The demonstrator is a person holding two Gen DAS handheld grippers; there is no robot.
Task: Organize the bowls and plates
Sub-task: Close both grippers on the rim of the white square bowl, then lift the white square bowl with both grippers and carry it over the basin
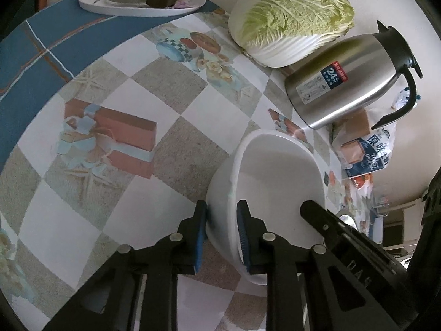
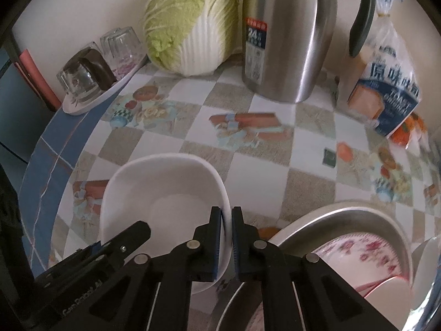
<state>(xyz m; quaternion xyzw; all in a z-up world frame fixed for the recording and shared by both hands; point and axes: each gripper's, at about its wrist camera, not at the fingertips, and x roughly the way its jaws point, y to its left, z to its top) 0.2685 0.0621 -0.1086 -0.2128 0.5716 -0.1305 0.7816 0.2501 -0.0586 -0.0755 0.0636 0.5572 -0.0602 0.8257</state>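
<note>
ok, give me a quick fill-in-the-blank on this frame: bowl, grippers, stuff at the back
1. Both grippers are clamped on the rim of the ____ bowl.
2. The left gripper and right gripper hold ____ sides of that bowl.
3. Behind the bowl, beside the steel jug, stands a ____.
4. The drinking glasses on the tray stand ____.

Missing words: white; opposite; cabbage; upside down
</note>
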